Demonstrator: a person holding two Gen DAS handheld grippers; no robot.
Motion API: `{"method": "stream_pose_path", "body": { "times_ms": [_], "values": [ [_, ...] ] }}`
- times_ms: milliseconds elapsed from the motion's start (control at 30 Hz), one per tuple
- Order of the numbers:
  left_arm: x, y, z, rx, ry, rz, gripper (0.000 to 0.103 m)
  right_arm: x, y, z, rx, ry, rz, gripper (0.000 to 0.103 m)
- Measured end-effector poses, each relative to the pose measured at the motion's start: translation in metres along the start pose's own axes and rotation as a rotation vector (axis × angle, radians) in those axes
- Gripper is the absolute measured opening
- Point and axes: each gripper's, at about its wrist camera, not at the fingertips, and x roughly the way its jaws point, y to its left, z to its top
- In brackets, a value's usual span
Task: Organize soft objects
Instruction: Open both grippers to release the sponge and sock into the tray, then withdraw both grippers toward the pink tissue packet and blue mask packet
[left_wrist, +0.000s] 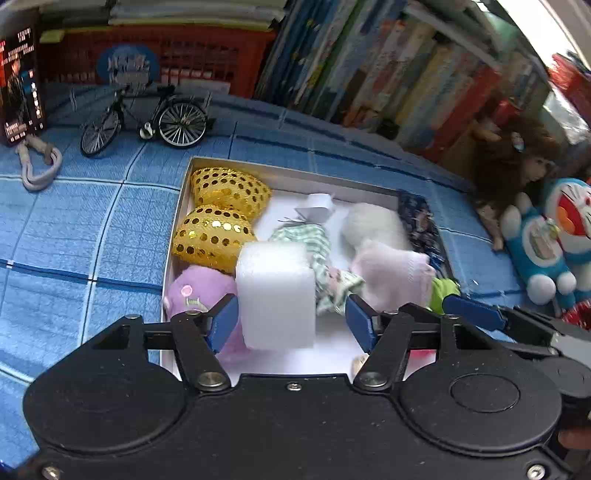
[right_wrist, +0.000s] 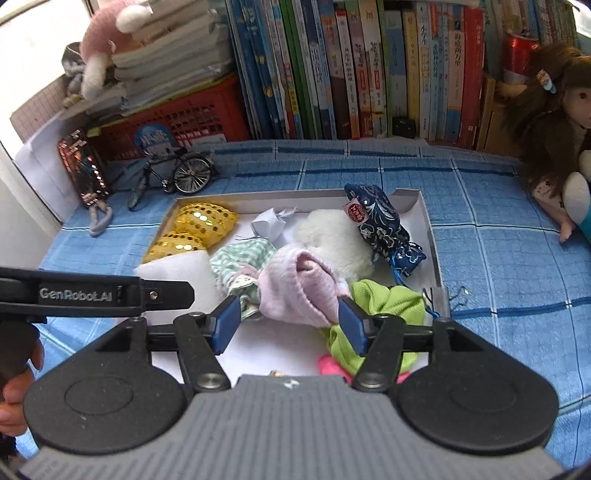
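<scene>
Books stand in a long row at the back, and a blue checked cloth covers the bench in front of them. On the cloth I see a flat white box full of soft things. Two gold spotted cushions sit at its far left corner, one just beside the other. A purple plush toy lies at the near left wall of the box. My left claw is over the box with its jaws wide apart. A white foam block sits between them; it touches the left finger, and I see a gap by the right one. My right claw is wide too. A pink sock lies between its blue fingers, and I cannot tell if they press on it. A green cloth is bunched just beside the sock on the right. A white fluffy ball and a dark blue pouch lie farther back in the box, touching each other. A green checked bag lies left of the sock. A small toy bike stands on the cloth behind the box. A doll with brown hair sits at the far right.
</scene>
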Motion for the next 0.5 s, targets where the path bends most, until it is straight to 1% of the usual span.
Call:
{"method": "stream_pose_path", "body": {
  "times_ms": [167, 233, 300, 367, 433, 500],
  "values": [
    [-0.032, -0.012, -0.021, 0.056, -0.042, -0.027, 0.064, -0.027, -0.004, -0.012, -0.01, -0.035, 0.016, 0.075],
    [-0.044, -0.019, -0.031, 0.09, -0.063, -0.032, 0.062, -0.037, -0.007, -0.016, -0.006, -0.048, 0.028, 0.075],
    [-0.054, -0.026, -0.039, 0.118, -0.082, -0.039, 0.056, -0.047, -0.01, -0.021, 0.002, -0.062, 0.04, 0.075],
    [-0.063, -0.033, -0.048, 0.139, -0.097, -0.053, 0.053, -0.055, -0.015, -0.024, 0.014, -0.073, 0.051, 0.075],
    [-0.071, -0.041, -0.057, 0.157, -0.109, -0.067, 0.052, -0.063, -0.019, -0.029, 0.026, -0.083, 0.064, 0.075],
    [-0.076, -0.046, -0.067, 0.175, -0.122, -0.078, 0.046, -0.07, -0.024, -0.033, 0.035, -0.094, 0.071, 0.075]
  ]
}}
